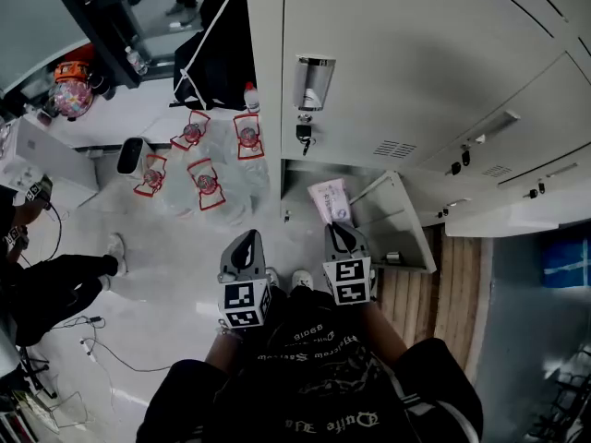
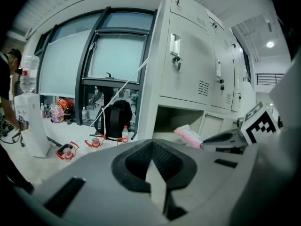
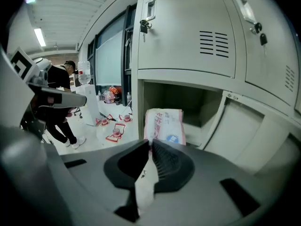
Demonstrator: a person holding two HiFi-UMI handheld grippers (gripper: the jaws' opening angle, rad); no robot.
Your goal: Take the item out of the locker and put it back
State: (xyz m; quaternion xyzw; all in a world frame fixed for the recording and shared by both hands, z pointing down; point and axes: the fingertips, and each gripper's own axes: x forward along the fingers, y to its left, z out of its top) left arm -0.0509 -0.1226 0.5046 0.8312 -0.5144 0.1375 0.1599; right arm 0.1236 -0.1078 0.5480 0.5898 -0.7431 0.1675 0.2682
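Pale floor (image 1: 175, 266) ran under me up to the grey lockers (image 1: 416, 63). Nearest, my left gripper (image 2: 153, 149) hung short of the open compartment (image 3: 188, 102), its jaws pressed together on nothing. Beside it, my right gripper (image 3: 150, 144) had its jaws pinched narrow on the lower edge of the pink packet (image 3: 163, 125) — the packet stood tilted at the compartment's mouth, next to the swung-out door (image 3: 237, 133). Farther off, left of the compartment, bottles in red carriers (image 1: 199, 178) sat on the floor.

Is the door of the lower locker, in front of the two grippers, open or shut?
Open. The lower locker door stands swung out to the right, and the dark inside of its compartment is exposed.
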